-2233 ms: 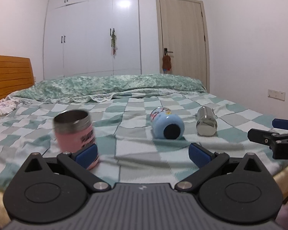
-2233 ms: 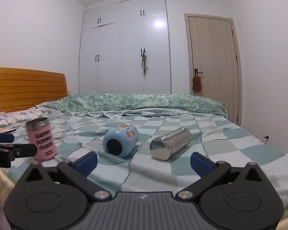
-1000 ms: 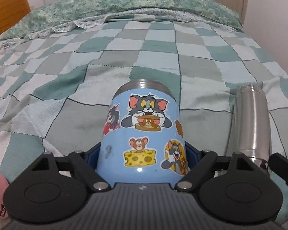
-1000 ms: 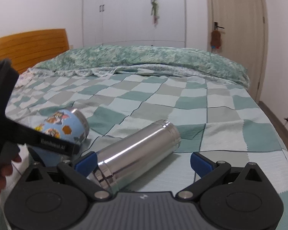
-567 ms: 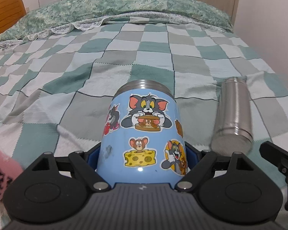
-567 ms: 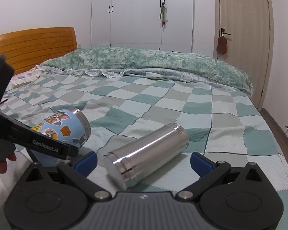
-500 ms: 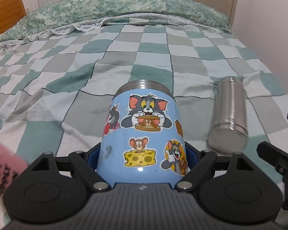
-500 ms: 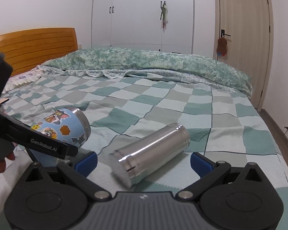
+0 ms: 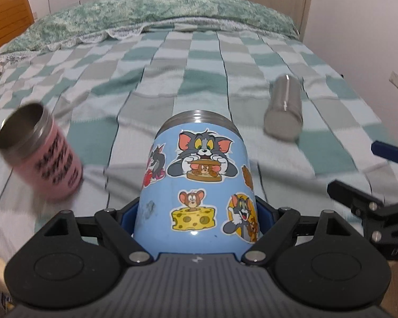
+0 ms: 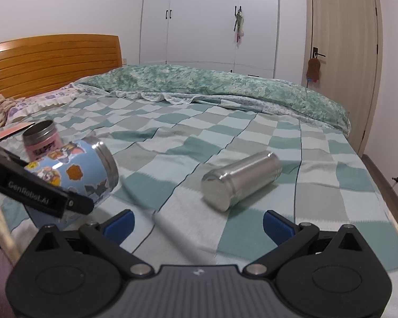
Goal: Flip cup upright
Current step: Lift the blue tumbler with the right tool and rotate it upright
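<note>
— Looking round the blue cartoon cup (image 9: 199,182), what sits close to it?

— On its left stands a pink cup (image 9: 41,153), mouth up, blurred in the left wrist view; from the right wrist view it shows just behind the blue one, and whether they touch I cannot tell. To its right, well apart, a steel flask (image 10: 240,182) lies on its side on the checked blanket (image 10: 225,137), flat end toward the cameras.

— And the blue cup itself?

— Light blue, covered in cat-and-mouse stickers, with a bare metal rim band. It is pinched at its lower body between the blue pads of the left gripper (image 9: 199,217). In the right wrist view it leans, metal rim pointing right and slightly up, near the left edge of the bed. Whether its base touches the blanket I cannot tell; the gripper's black arm covers it.

— The right gripper (image 10: 197,224)?

— Spread wide, nothing between its fingers, hovering low over the blanket with the flask ahead of it, not touching. Its tips also show at the right edge of the left wrist view.

— Room to move?

— Flat open blanket stretches beyond the cups toward a rumpled green quilt (image 10: 212,84) at the far side. A wooden headboard (image 10: 53,61) stands at the left, white wardrobe (image 10: 212,18) and door (image 10: 342,53) behind. The bed's near edge runs just under both grippers.
</note>
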`<act>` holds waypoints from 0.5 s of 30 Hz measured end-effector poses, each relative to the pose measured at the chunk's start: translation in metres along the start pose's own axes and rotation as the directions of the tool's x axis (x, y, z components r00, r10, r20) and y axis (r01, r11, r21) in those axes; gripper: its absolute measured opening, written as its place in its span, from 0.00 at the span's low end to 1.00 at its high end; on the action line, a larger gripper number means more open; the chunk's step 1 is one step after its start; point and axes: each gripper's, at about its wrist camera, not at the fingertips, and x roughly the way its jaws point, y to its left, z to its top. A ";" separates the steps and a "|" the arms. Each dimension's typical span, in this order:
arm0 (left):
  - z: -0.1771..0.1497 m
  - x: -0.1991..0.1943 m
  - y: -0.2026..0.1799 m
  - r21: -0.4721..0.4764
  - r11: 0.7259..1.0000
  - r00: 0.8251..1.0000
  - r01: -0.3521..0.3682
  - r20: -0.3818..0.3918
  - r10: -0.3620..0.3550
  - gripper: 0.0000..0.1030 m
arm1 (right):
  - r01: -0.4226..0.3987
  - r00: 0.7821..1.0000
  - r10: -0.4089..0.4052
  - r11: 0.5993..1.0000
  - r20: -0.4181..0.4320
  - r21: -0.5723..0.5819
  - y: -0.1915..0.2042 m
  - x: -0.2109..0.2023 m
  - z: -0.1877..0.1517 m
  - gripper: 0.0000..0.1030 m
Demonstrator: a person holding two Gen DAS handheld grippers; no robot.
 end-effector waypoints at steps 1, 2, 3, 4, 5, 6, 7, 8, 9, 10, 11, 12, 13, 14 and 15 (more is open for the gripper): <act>-0.007 0.000 0.000 -0.001 1.000 1.000 0.005 -0.009 -0.005 0.82 | -0.001 1.000 0.001 1.000 -0.004 0.000 0.003 -0.003 -0.004 1.00; -0.013 0.000 0.002 -0.003 1.000 1.000 0.011 -0.017 -0.011 0.82 | -0.002 1.000 0.002 1.000 -0.007 0.001 0.007 -0.006 -0.008 1.00; -0.019 0.001 0.002 -0.006 1.000 0.999 0.020 -0.025 -0.020 0.82 | -0.003 1.000 0.003 1.000 -0.012 0.004 0.009 -0.009 -0.013 1.00; -0.024 0.002 0.002 -0.006 1.000 0.999 0.024 -0.028 -0.024 0.82 | -0.003 1.000 0.003 1.000 -0.019 0.008 0.011 -0.011 -0.017 1.00; -0.029 0.005 0.002 -0.004 1.000 0.999 0.022 -0.029 -0.022 0.82 | -0.002 1.000 0.002 1.000 -0.025 0.013 0.013 -0.012 -0.020 1.00; -0.033 0.008 0.001 0.000 1.000 1.000 0.015 -0.025 -0.015 0.82 | 0.001 1.000 -0.001 1.000 -0.030 0.019 0.014 -0.013 -0.023 1.00; -0.035 0.009 0.001 0.004 1.000 1.000 0.009 -0.013 -0.008 0.82 | 0.006 0.999 -0.005 1.000 -0.037 0.025 0.015 -0.014 -0.025 1.00; -0.038 0.009 -0.001 0.012 1.000 1.000 -0.001 0.008 0.000 0.82 | 0.011 0.999 -0.010 0.999 -0.043 0.032 0.016 -0.014 -0.027 1.00; -0.039 0.009 -0.002 0.021 1.000 1.000 -0.010 0.021 0.010 0.82 | 0.015 0.999 -0.013 0.999 -0.048 0.039 0.016 -0.015 -0.029 1.00; -0.039 0.010 -0.003 0.022 1.000 1.000 -0.014 0.024 0.013 0.82 | 0.016 0.999 -0.014 0.999 -0.051 0.044 0.016 -0.015 -0.030 1.00; -0.040 0.009 -0.003 0.022 1.000 1.000 -0.012 0.026 0.012 0.82 | 0.019 0.998 -0.016 0.999 -0.054 0.048 0.018 -0.016 -0.032 1.00; -0.040 0.009 -0.002 0.022 1.000 1.000 -0.006 0.030 0.005 0.82 | 0.020 0.998 -0.017 0.999 -0.056 0.050 0.018 -0.017 -0.032 1.00; -0.040 0.009 -0.001 0.018 1.000 0.999 0.007 0.032 -0.008 0.83 | 0.021 0.998 -0.019 0.999 -0.056 0.050 0.019 -0.018 -0.033 1.00; -0.040 0.009 0.002 0.013 1.000 0.999 0.019 0.034 -0.020 0.83 | 0.023 0.998 -0.020 0.999 -0.056 0.050 0.021 -0.019 -0.033 1.00; -0.040 0.008 0.005 0.000 1.000 0.999 0.031 0.037 -0.031 0.84 | 0.024 0.998 -0.022 0.999 -0.057 0.048 0.022 -0.021 -0.033 1.00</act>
